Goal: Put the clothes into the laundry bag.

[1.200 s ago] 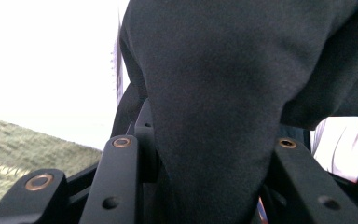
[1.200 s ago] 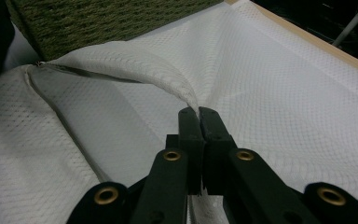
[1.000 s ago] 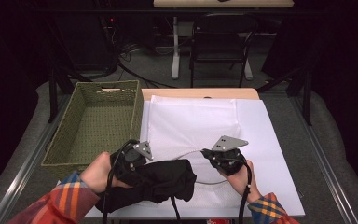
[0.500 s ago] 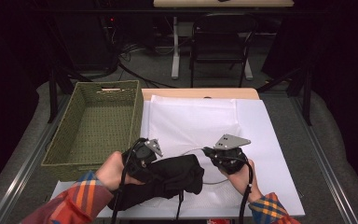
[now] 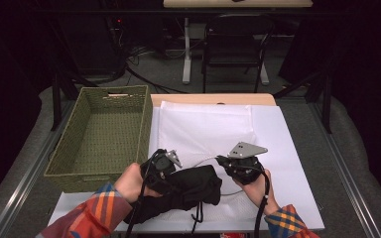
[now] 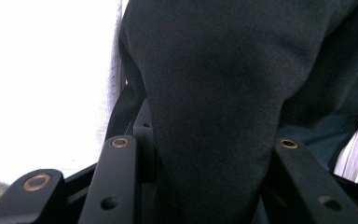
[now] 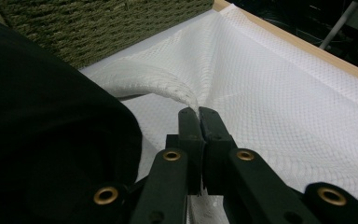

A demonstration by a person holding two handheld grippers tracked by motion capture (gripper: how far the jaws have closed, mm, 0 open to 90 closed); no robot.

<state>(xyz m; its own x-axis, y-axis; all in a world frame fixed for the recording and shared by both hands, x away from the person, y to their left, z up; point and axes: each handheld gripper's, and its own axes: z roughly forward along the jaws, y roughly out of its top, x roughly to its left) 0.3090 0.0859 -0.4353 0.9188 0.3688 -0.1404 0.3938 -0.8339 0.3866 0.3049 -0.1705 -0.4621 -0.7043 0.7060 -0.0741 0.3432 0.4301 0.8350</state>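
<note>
A black garment (image 5: 193, 186) lies bunched on the white mesh cloth (image 5: 213, 124) at the near edge of the table. My left gripper (image 5: 176, 171) is shut on it. In the left gripper view the dark fabric (image 6: 223, 70) fills the gap between the jaws of that gripper (image 6: 205, 140). To the right of the garment, my right gripper (image 5: 219, 159) points left with its jaws pressed together. In the right gripper view its tips (image 7: 198, 114) pinch a raised fold of the white cloth (image 7: 168, 79), with the black garment (image 7: 42, 140) close on the left.
A green woven basket (image 5: 104, 99) stands empty at the left of the cloth, its wall (image 7: 98, 23) just beyond the garment. The table's wooden far edge (image 5: 213, 98) shows past the cloth. A chair (image 5: 233, 49) and cables sit on the floor behind.
My left hand has moved right and slightly down with the black garment, which now lies closer to the right gripper. The right gripper has stayed still.
</note>
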